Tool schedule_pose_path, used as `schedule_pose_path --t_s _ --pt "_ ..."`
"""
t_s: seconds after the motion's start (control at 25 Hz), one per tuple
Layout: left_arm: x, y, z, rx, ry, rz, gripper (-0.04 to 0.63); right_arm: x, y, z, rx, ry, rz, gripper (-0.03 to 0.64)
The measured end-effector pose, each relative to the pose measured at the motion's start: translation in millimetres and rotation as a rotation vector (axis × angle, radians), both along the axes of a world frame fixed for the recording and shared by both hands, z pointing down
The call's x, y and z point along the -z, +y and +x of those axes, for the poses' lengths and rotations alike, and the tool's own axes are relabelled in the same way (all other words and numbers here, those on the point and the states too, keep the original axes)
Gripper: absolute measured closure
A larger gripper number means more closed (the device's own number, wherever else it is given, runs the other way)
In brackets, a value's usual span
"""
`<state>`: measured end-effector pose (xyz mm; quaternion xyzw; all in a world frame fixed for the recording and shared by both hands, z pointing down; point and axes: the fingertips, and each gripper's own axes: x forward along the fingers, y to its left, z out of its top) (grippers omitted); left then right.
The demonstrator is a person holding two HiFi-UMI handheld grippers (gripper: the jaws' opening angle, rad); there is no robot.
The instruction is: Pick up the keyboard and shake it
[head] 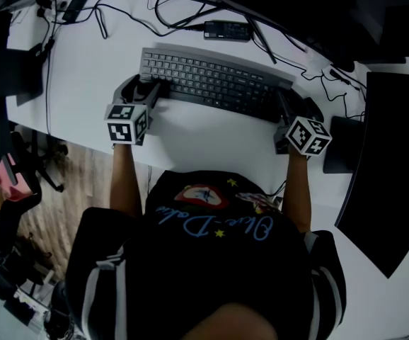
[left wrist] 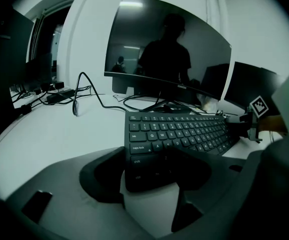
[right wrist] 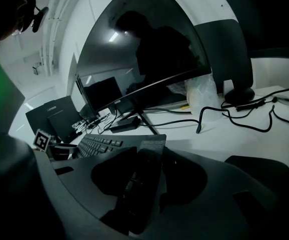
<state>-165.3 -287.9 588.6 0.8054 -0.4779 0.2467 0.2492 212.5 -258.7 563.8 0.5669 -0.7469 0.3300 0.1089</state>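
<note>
A black keyboard [head: 211,83] lies lengthwise across the white desk [head: 84,69]. My left gripper [head: 146,91] is at its left end. In the left gripper view the keyboard's [left wrist: 184,131] near left corner fills the gap of the left gripper [left wrist: 149,171], one jaw against its side edge and the other over the keys. My right gripper [head: 286,108] is at the right end. In the right gripper view the keyboard [right wrist: 99,144] runs edge-on and tilted between the jaws of the right gripper [right wrist: 147,179], which close on it.
A curved monitor [left wrist: 169,49] stands behind the keyboard. Cables and a power brick [head: 226,29] lie at the back of the desk. A black pad [head: 388,168] sits at the right. A plastic bag [right wrist: 199,94] lies near the monitor's foot. The desk's left edge drops to wood floor [head: 70,190].
</note>
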Motion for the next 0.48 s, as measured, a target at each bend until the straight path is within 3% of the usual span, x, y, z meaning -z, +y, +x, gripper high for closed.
schedule_pose_path --t_s 0.48 --pt "-4.0 -0.4 0.5 -0.004 -0.003 -0.044 0.345 -13.8 -2.7 0.6 -0.019 0.049 -0.102 0.471"
